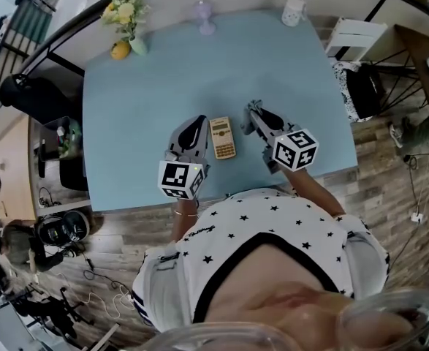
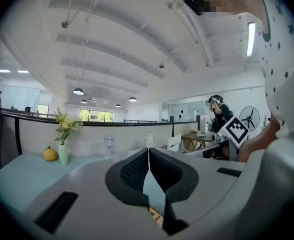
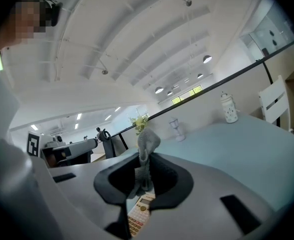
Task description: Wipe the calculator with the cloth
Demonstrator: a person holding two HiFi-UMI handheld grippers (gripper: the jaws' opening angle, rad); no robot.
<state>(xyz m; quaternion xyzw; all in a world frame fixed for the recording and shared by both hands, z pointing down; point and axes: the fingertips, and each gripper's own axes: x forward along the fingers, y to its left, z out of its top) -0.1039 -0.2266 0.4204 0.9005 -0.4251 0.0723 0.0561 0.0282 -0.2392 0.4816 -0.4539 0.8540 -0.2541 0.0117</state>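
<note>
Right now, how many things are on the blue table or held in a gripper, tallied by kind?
Calculator: 1
Cloth, pinched in the right gripper: 1
Vase of flowers: 1
Yellow fruit: 1
Clear stemmed glass: 1
White lantern: 1
Total: 6

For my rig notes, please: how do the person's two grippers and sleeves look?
Both the left claw and right claw are pale grey shells with black textured pads. Each carries a white cube with black square markers. The shirt is white with black stars.
</note>
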